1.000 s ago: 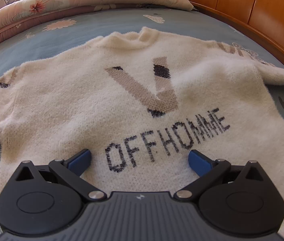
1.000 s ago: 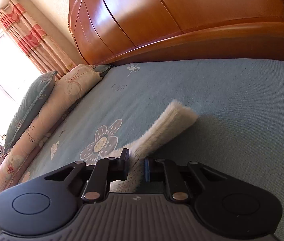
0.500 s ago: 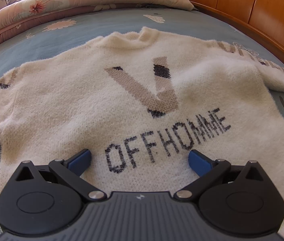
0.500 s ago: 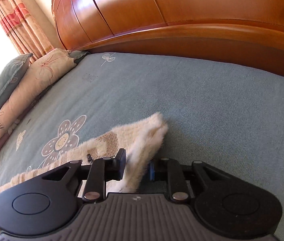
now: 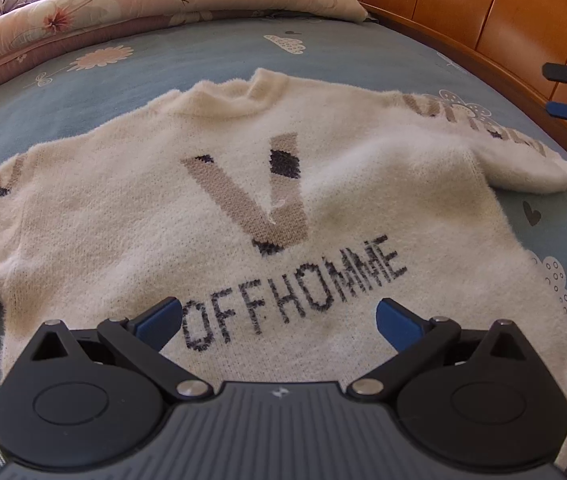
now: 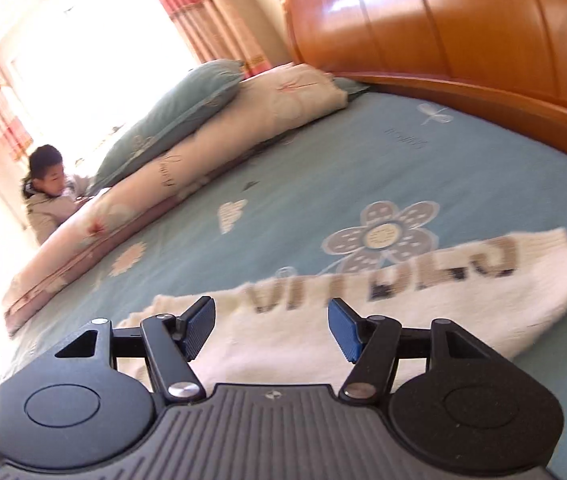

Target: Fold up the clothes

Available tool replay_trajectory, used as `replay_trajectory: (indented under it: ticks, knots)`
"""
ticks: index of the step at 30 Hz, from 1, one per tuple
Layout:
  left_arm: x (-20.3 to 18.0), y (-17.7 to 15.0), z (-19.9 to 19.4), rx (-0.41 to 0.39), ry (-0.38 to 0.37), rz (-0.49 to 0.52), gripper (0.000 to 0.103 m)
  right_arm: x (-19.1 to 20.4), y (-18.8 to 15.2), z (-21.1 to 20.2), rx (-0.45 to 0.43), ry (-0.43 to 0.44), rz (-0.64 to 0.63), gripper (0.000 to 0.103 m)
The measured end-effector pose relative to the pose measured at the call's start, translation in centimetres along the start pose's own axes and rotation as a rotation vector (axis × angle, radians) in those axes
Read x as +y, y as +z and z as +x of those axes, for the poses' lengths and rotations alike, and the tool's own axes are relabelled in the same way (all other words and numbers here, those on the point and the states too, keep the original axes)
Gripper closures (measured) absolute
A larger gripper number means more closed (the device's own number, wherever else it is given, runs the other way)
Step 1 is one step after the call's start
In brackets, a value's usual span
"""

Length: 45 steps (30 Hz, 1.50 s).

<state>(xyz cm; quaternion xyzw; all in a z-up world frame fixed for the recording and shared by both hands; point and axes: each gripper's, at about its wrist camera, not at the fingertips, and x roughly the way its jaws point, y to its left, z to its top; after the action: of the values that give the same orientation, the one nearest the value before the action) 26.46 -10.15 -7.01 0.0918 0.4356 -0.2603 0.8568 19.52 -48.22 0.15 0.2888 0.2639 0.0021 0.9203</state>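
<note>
Sweater (image 5: 267, 208) flat on blue bedsheet (image 5: 187, 60)

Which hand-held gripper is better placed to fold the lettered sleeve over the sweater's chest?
Right. The right hand-held gripper hangs open just over the lettered sleeve, having just released it. The left hand-held gripper sits open over the sweater hem, far from that sleeve.

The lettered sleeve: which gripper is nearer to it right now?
Right. The right gripper, jaws just opened and empty, hangs just over the sleeve. The left gripper sits open at the sweater's hem, across its body from that sleeve.
</note>
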Motion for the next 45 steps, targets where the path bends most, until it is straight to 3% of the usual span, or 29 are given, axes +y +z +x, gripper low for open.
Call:
replay_trajectory:
  ticks: [1,5,7,10,11,12,13,15,16,18,20,23,26,29,32,34,38,41,45]
  knots:
    - [0.1,-0.1,-0.1,0.007,0.003,0.004,0.001,2.1,-0.9,2.0,0.024,0.041,-0.014,0.034]
    - [1.0,-0.5,-0.9,0.024,0.026,0.010,0.001,8.3,-5.2,8.0,0.101,0.062,-0.080,0.034]
    - [1.7,-0.6,-1.3,0.033,0.040,0.012,0.001,10.3,-7.2,10.1,0.102,0.053,-0.166,0.034]
    - [2.6,-0.9,-1.4,0.048,0.059,0.009,0.001,10.4,-9.5,12.4,0.167,-0.031,-0.184,0.034]
    - [2.9,-1.0,-1.3,0.052,0.063,0.006,0.001,9.3,-10.0,13.0,0.173,-0.085,-0.200,0.038]
    - [3.1,-1.0,-1.3,0.055,0.064,-0.001,0.001,8.5,-10.3,13.1,0.167,-0.120,-0.214,0.055]
    - [3.3,-1.0,-1.1,0.060,0.059,-0.010,0.001,7.8,-10.5,12.6,0.155,-0.121,-0.220,0.063]
    - [3.6,-0.5,-0.7,0.076,0.039,-0.022,0.001,6.8,-10.6,11.3,0.145,-0.126,-0.221,0.064]
    - [3.6,-0.2,-0.5,0.084,0.028,-0.029,0.001,6.9,-10.6,10.8,0.152,-0.135,-0.220,0.063]
    - [3.6,1.1,-0.2,0.083,-0.005,-0.056,0.001,7.6,-11.1,9.9,0.149,-0.141,-0.253,0.044]
    - [3.5,2.8,0.0,0.074,-0.056,-0.095,0.001,9.4,-12.2,9.5,0.124,-0.164,-0.386,0.036]
    - [3.1,6.1,0.4,0.048,-0.158,-0.153,0.001,11.2,-13.9,9.5,0.079,-0.245,-0.521,0.036]
    - [1.8,9.9,1.7,0.035,-0.270,-0.194,0.001,11.5,-14.8,9.1,0.103,-0.216,-0.555,0.036]
    - [-1.1,13.5,5.3,0.103,-0.439,-0.193,0.001,11.7,-15.0,8.1,0.096,-0.176,-0.549,0.032]
    - [-4.3,14.9,9.8,0.214,-0.532,-0.181,0.001,11.8,-15.4,7.9,0.096,-0.162,-0.567,0.028]
    - [-5.8,15.1,12.6,0.264,-0.521,-0.175,0.001,11.6,-15.5,8.3,0.112,-0.162,-0.556,0.028]
    - [-6.6,15.6,15.8,0.268,-0.528,-0.225,0.001,11.1,-15.4,8.7,0.141,-0.149,-0.539,0.028]
    - [-6.6,16.9,16.1,0.313,-0.523,-0.277,0.002,11.0,-15.3,8.9,0.149,-0.152,-0.535,0.027]
    - [-7.9,17.9,13.7,0.246,-0.533,-0.209,0.001,10.8,-15.0,8.9,0.158,-0.147,-0.516,0.027]
